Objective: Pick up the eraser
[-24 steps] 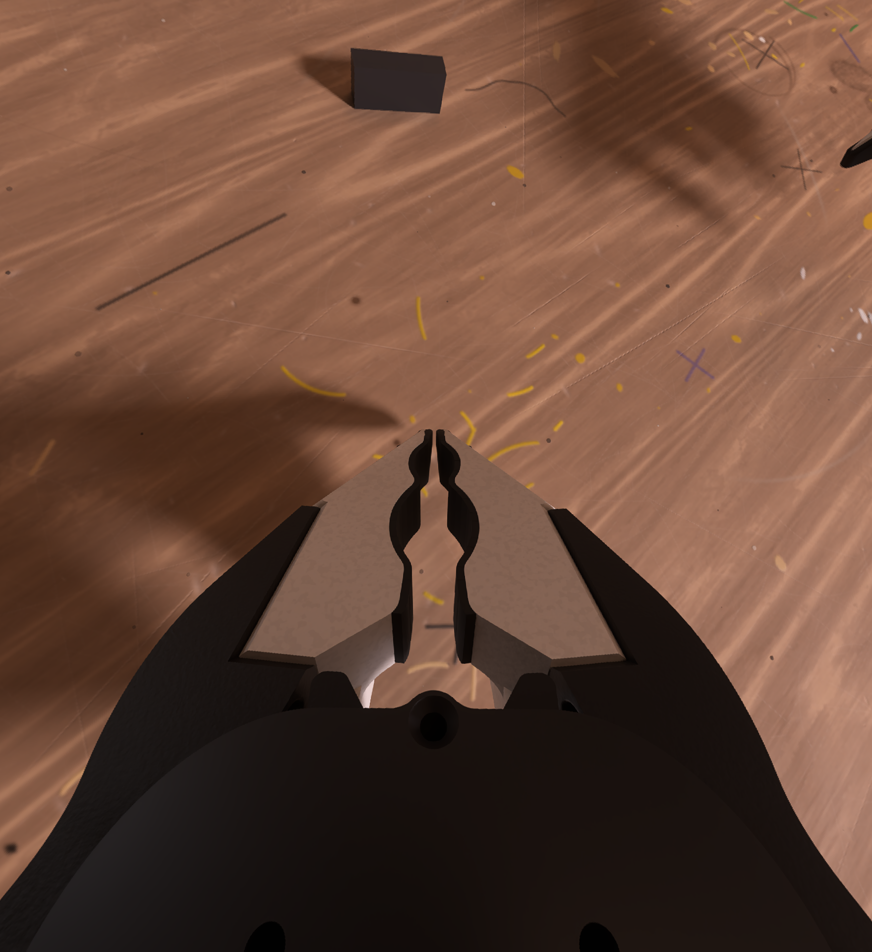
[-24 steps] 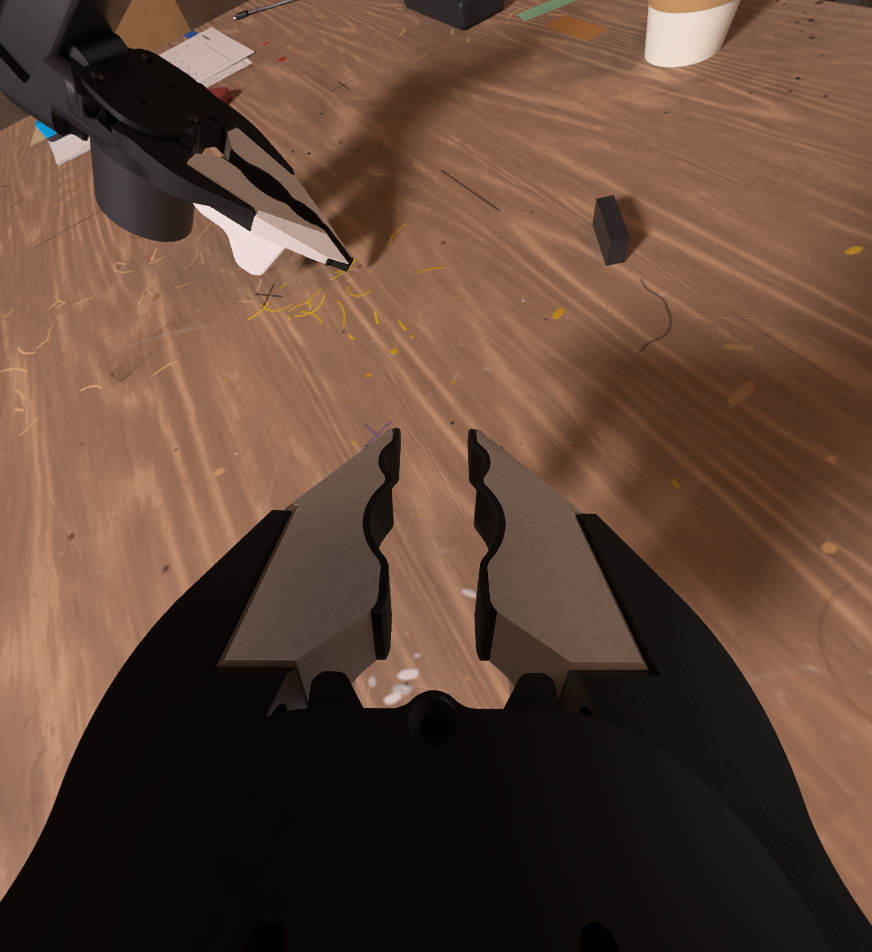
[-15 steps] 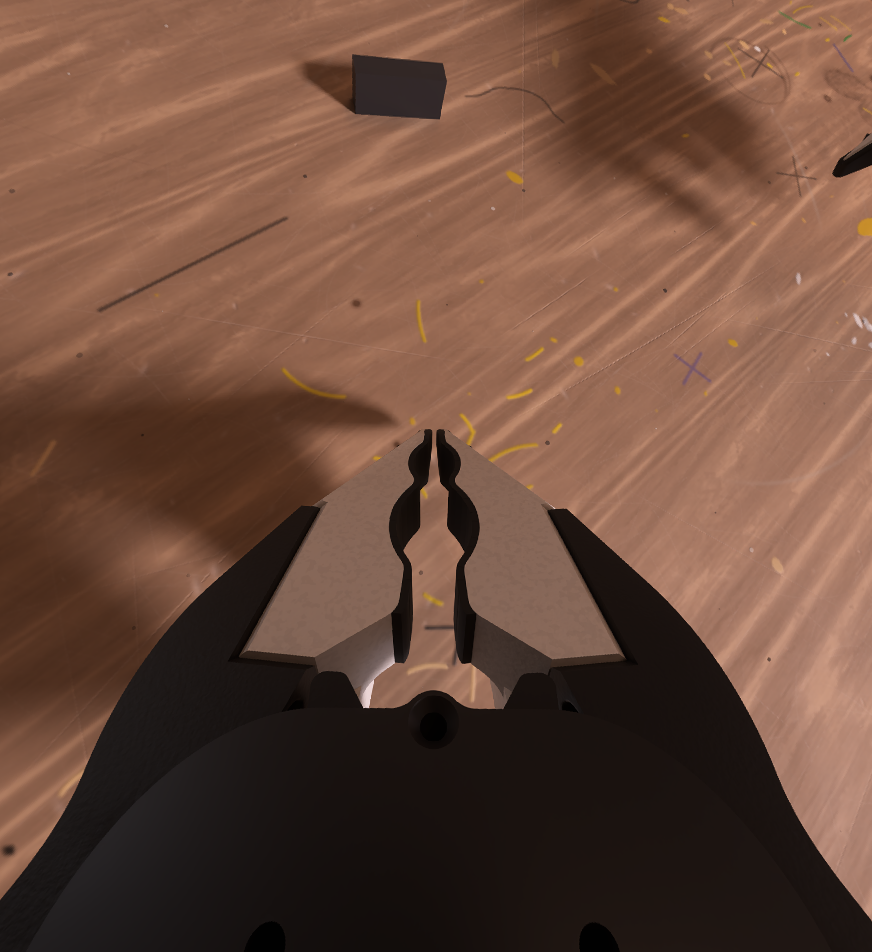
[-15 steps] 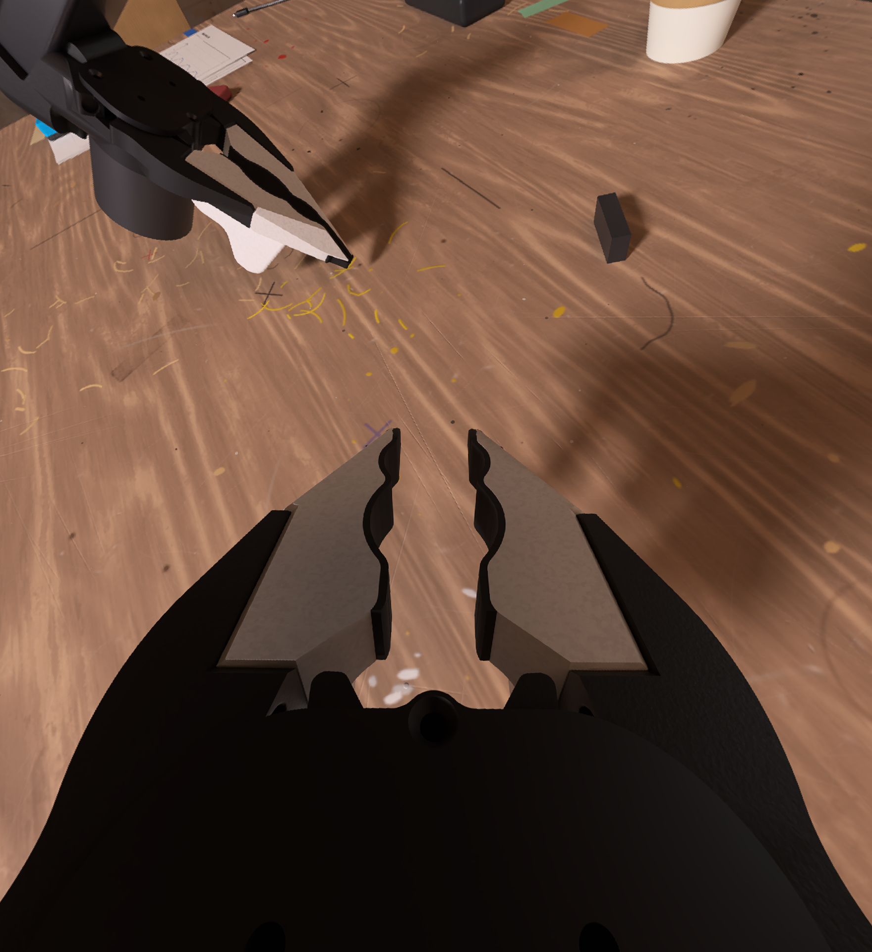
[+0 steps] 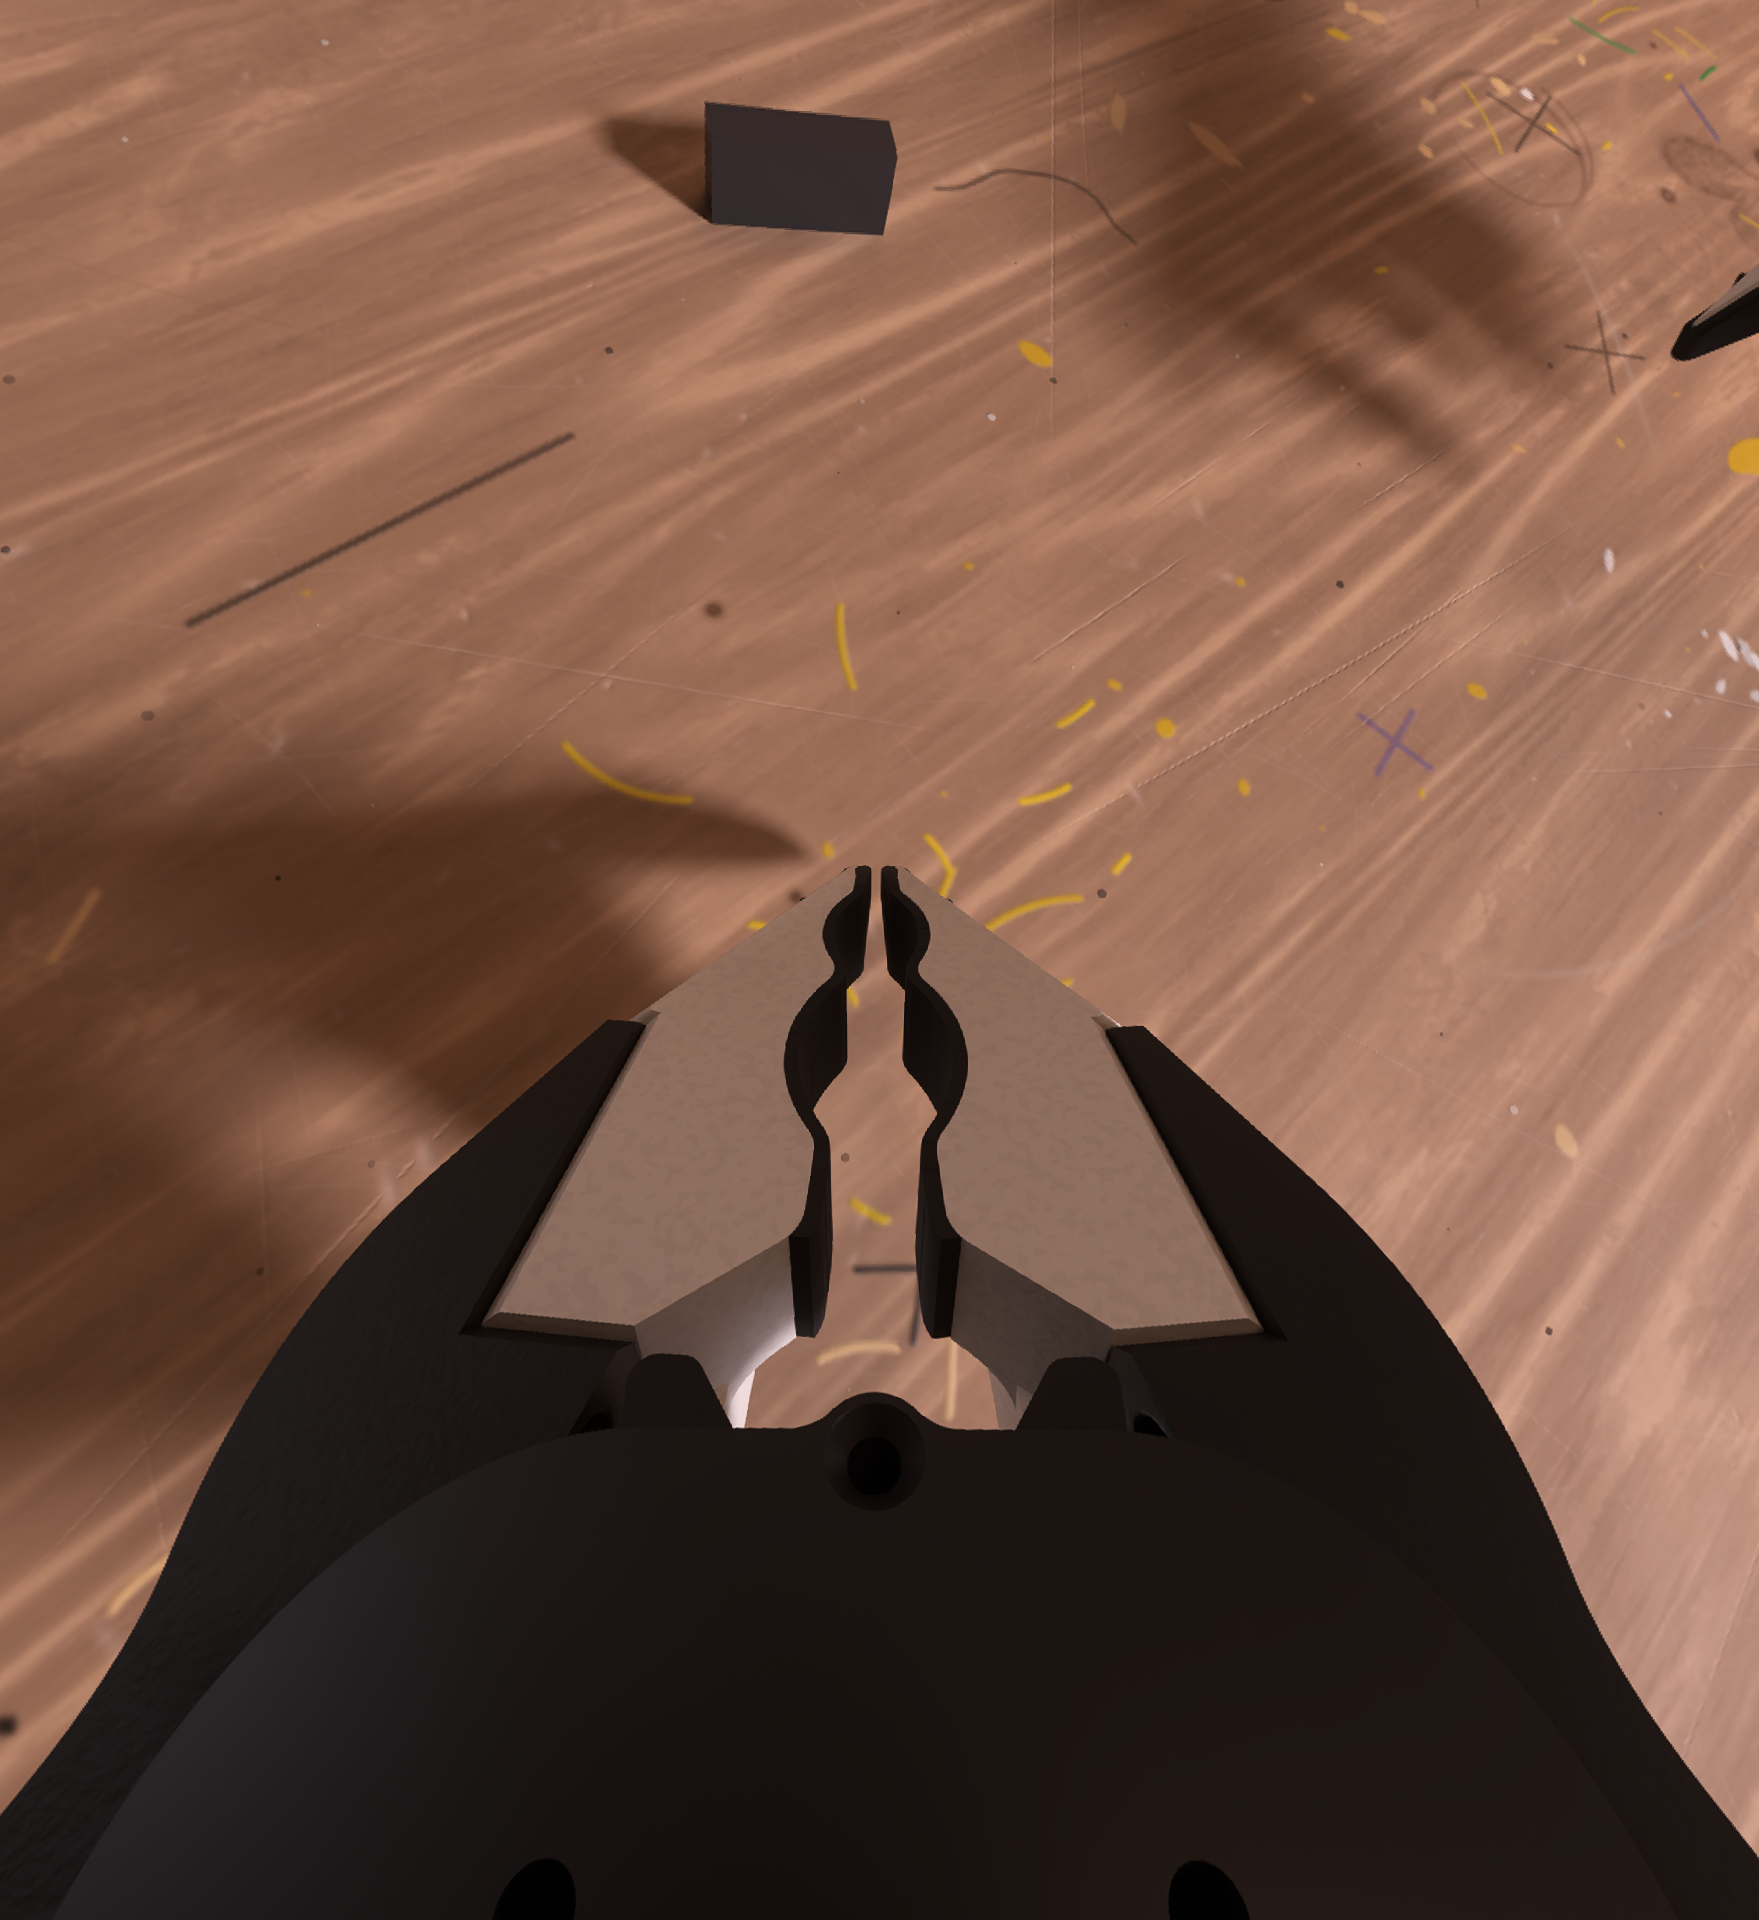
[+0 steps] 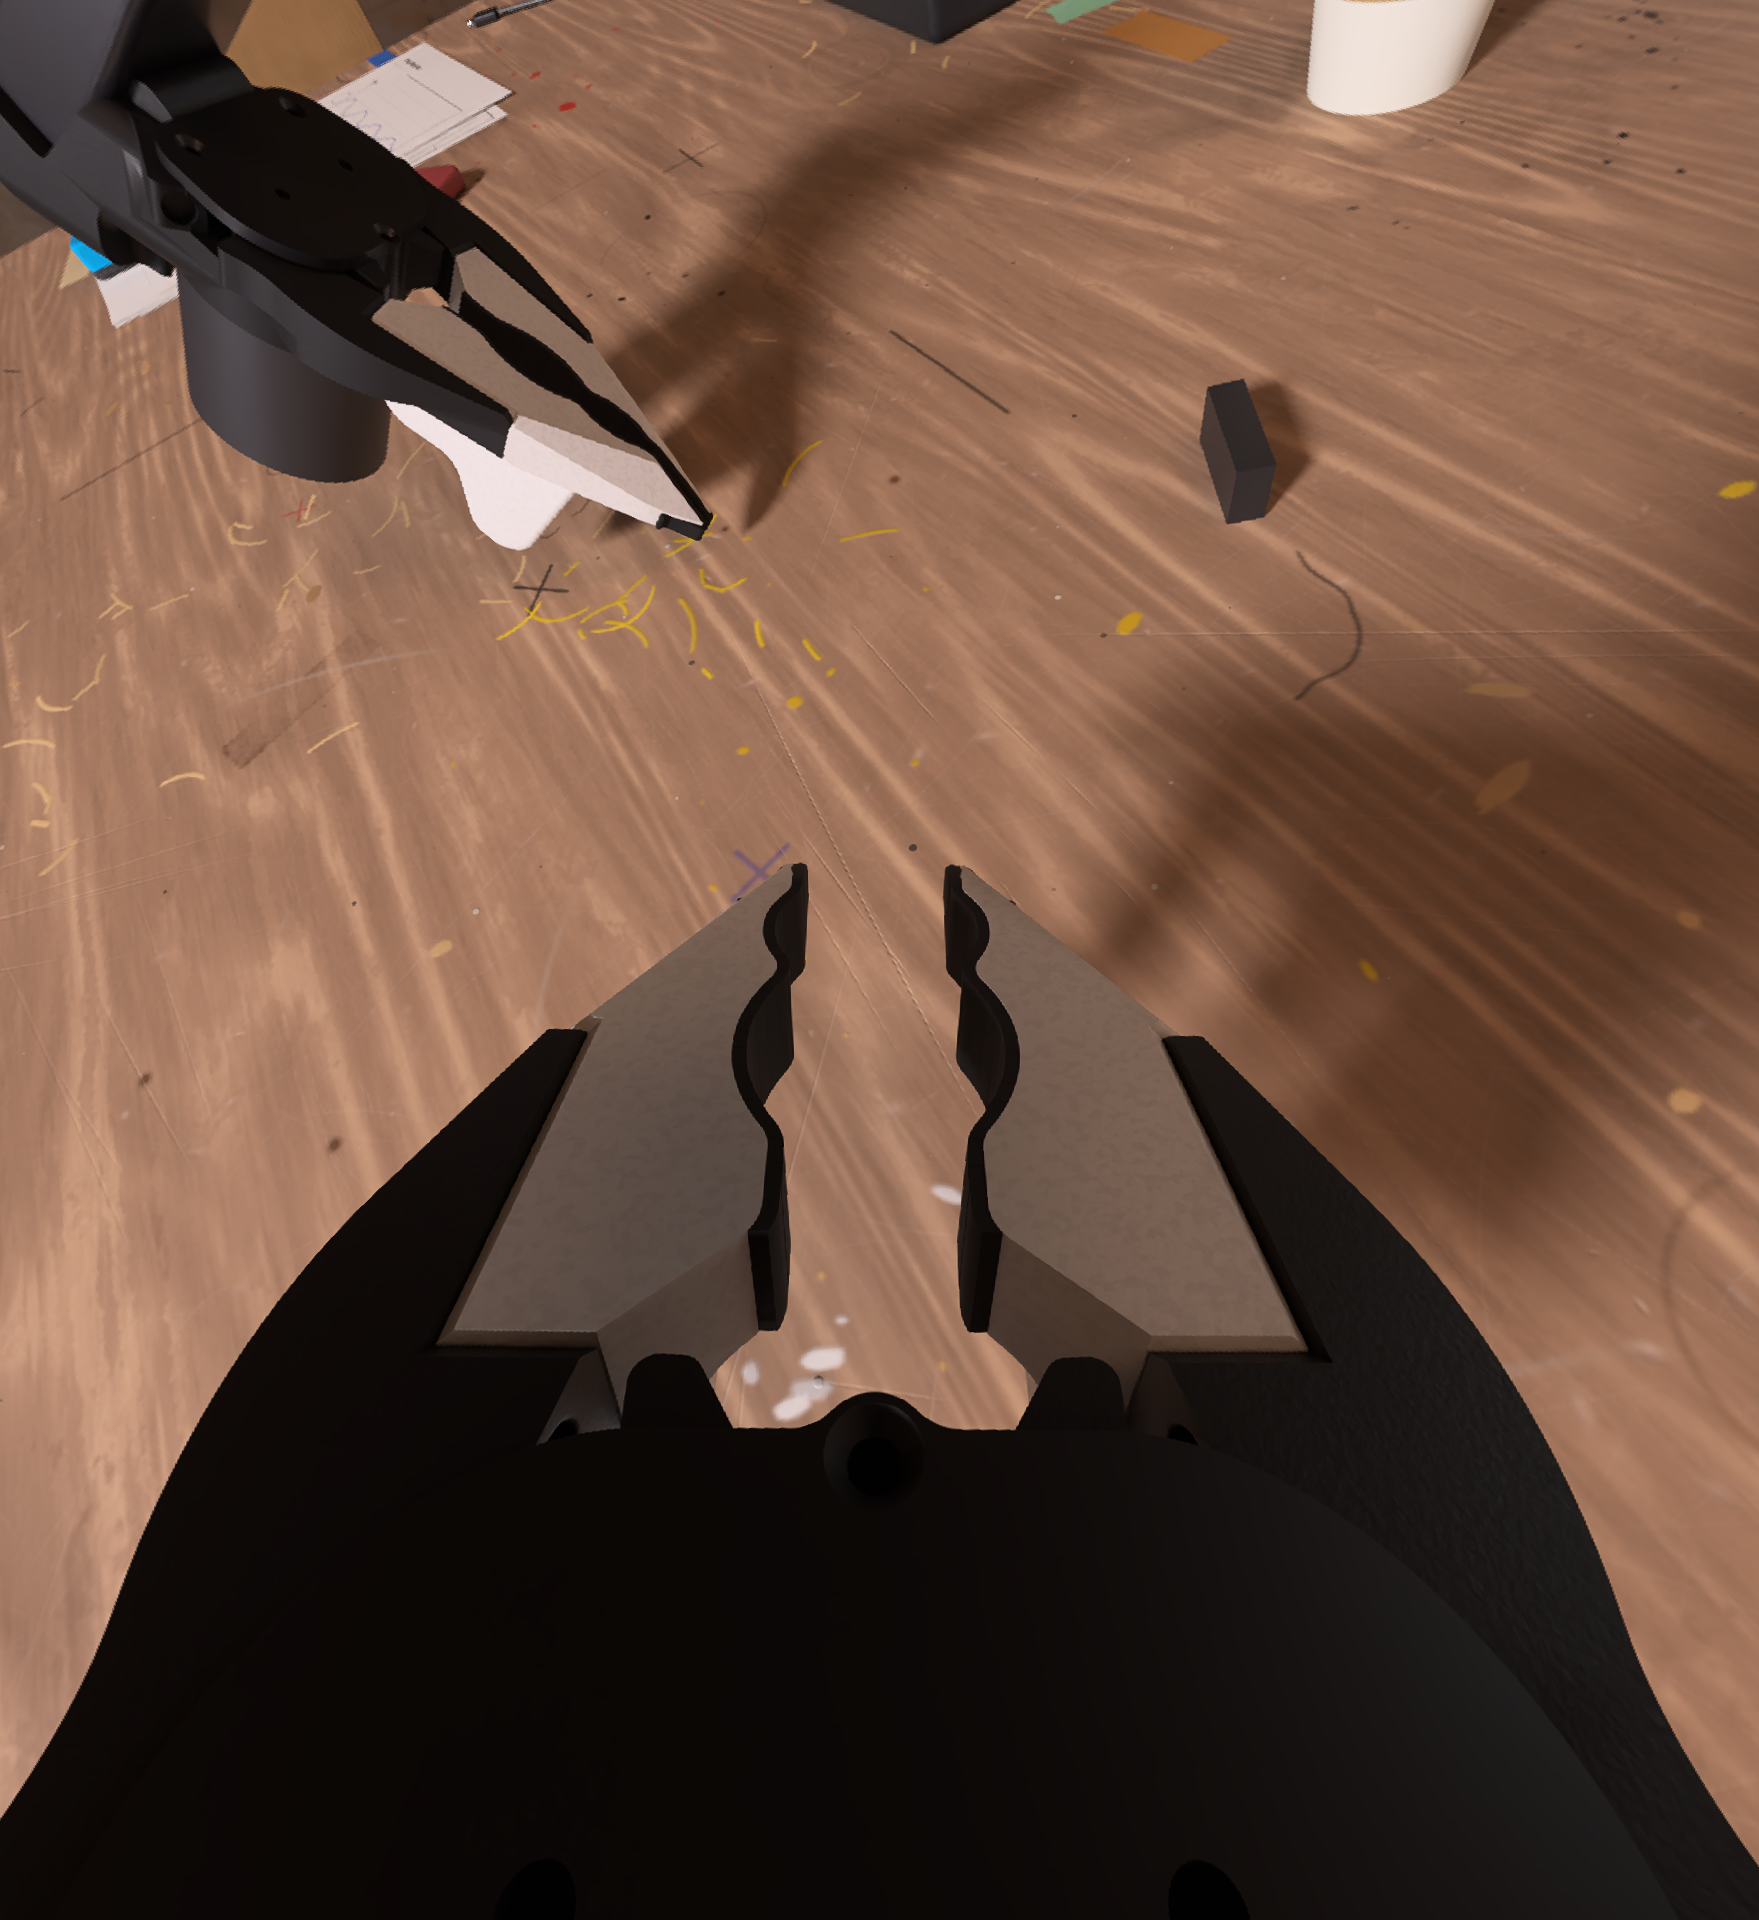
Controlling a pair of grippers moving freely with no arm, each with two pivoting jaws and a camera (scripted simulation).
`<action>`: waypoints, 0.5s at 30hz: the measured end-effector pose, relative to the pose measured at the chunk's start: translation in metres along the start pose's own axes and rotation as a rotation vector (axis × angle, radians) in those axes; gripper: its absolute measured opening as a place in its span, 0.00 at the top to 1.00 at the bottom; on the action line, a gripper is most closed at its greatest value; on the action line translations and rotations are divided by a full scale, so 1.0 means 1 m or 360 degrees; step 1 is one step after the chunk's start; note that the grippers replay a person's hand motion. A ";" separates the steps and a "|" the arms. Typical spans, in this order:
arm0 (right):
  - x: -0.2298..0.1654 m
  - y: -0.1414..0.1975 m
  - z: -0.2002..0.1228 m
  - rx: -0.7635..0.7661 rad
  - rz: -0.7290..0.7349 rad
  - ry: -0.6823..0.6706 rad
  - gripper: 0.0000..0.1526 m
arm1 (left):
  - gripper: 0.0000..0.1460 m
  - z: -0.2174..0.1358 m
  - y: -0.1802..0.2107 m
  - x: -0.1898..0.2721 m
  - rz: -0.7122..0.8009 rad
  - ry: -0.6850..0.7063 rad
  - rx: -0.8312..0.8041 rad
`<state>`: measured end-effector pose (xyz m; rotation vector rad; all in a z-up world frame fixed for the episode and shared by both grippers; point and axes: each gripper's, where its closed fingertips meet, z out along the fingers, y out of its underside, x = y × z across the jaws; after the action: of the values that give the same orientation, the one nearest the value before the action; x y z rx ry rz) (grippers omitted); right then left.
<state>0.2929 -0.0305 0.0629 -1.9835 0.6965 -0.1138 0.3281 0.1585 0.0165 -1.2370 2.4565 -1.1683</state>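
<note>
The eraser (image 5: 797, 168) is a small dark grey block lying on the brown wooden table, far ahead of my left gripper; it also shows in the right wrist view (image 6: 1236, 450), ahead and to the right. My left gripper (image 5: 875, 881) is shut and empty, its tips close above the table; it also shows in the right wrist view (image 6: 686, 523) at the upper left. My right gripper (image 6: 875, 883) is open and empty above the table. Its fingertips (image 5: 1706, 338) show at the right edge of the left wrist view.
A cream cup (image 6: 1394, 52) stands at the far right. A dark cylinder (image 6: 277, 410) stands behind my left gripper, with white papers (image 6: 418, 99) and a small red thing (image 6: 444, 179) beyond it. A dark box (image 6: 927, 12) is at the far edge.
The eraser has drifted slightly lower in both views, so both grippers have crept a little toward it. Neither gripper's jaws have changed.
</note>
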 end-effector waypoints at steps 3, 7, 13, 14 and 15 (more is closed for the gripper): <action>0.000 0.000 0.000 0.0000 0.0002 0.0000 0.83 | 0.99 0.000 0.000 0.000 -0.0002 0.0002 0.0001; 0.001 0.000 0.000 -0.0001 0.0006 -0.0001 0.83 | 0.99 0.001 0.000 0.000 -0.0007 0.0005 0.0002; 0.002 0.001 0.001 -0.0002 0.0019 -0.0004 0.83 | 0.99 0.001 0.000 0.000 -0.0022 0.0013 0.0001; 0.002 0.001 0.001 -0.0002 0.0022 -0.0005 0.83 | 0.99 0.002 0.000 0.000 -0.0025 0.0015 0.0001; 0.002 0.001 0.001 -0.0003 0.0026 -0.0006 0.83 | 0.99 0.002 0.001 0.000 -0.0030 0.0017 0.0000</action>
<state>0.2947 -0.0314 0.0608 -1.9787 0.7104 -0.0997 0.3289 0.1579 0.0147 -1.2597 2.4577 -1.1826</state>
